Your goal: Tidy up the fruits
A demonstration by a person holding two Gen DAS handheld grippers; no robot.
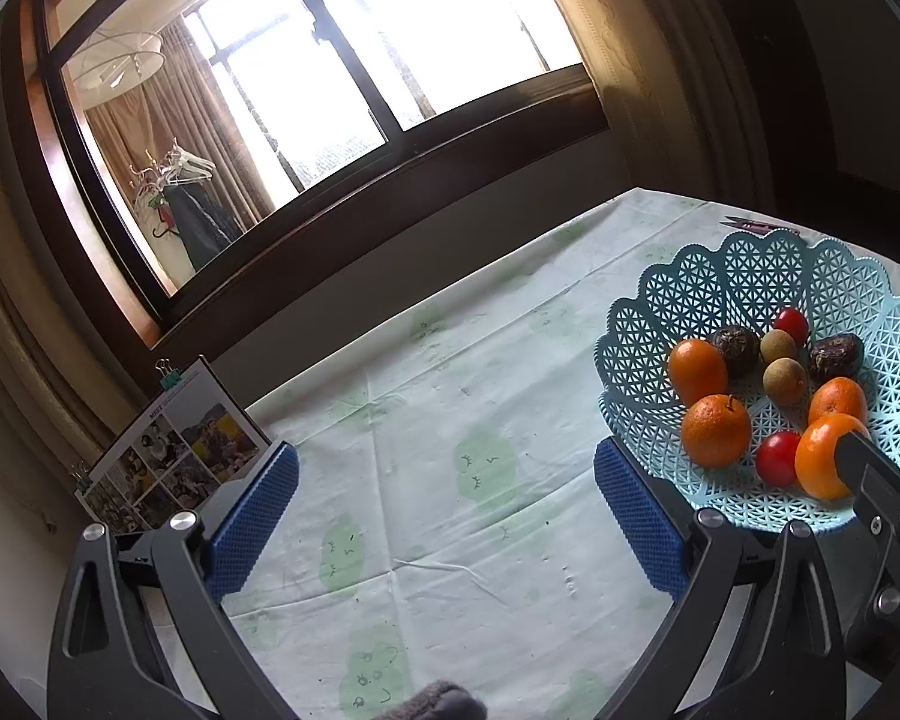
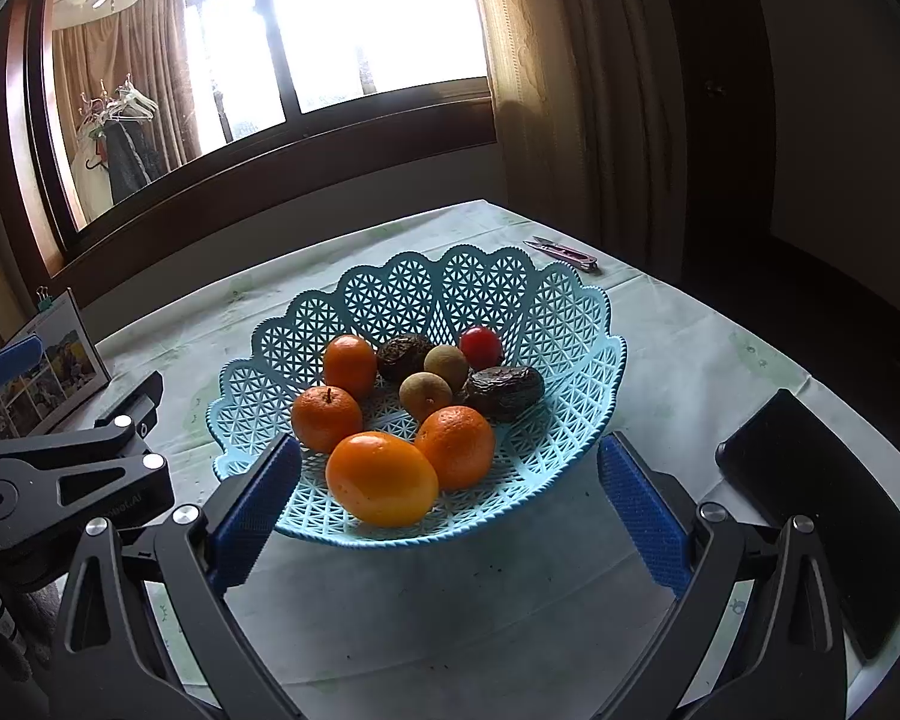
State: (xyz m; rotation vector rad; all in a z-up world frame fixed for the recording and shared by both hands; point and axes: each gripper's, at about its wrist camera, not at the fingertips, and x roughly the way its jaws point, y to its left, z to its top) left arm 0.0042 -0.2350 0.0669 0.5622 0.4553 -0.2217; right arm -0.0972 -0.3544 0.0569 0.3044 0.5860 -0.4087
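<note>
Both tools gape wide, holding nothing: the left tool (image 1: 447, 522) over the pale green tablecloth (image 1: 426, 408) on the table, the right tool (image 2: 450, 510) near the light-blue lattice plastic basket (image 2: 510, 294), where round oranges (image 2: 381, 478) sit.

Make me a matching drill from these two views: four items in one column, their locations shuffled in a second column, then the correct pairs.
Items
1. small red round fruit
2. pink-handled thread snips
3. flat black rectangular device
4. clipped photo calendar

Places
A. on the tablecloth right of the light blue lattice plastic basket, near side
B. at the table's left edge
C. inside the basket, toward its far side
D. on the tablecloth beyond the basket's far right rim

Pairs: 1-C, 2-D, 3-A, 4-B
</note>
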